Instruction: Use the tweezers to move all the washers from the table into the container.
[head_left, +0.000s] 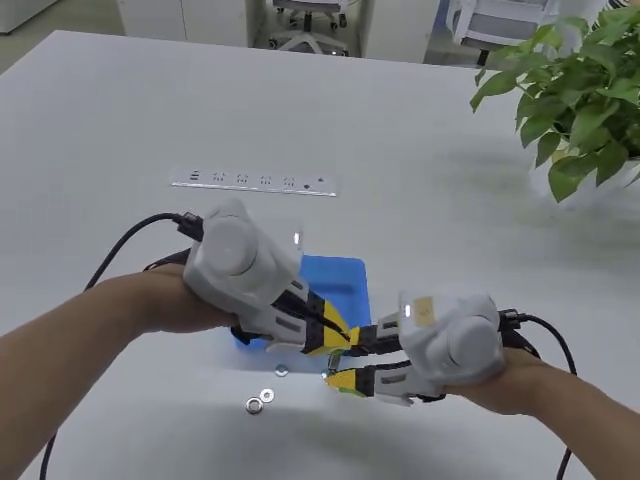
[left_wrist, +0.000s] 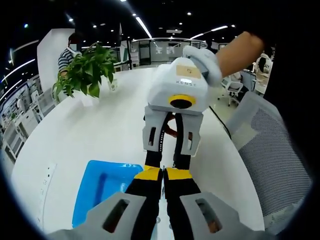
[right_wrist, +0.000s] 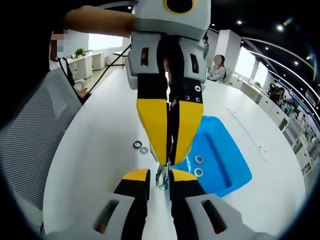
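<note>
Your left gripper (left_wrist: 163, 174) is clenched on what look like the tweezers (right_wrist: 162, 182), tip to tip with your right gripper (head_left: 342, 381), whose grip I can't tell. Two washers (right_wrist: 199, 159) seem to be in the blue container (right_wrist: 225, 160); three more washers (head_left: 267, 396) lie on the white table (head_left: 400, 150), with an office beyond

blue container (head_left: 340, 280), silver washers (head_left: 260, 402), yellow-black fingers (right_wrist: 155, 125)
</note>
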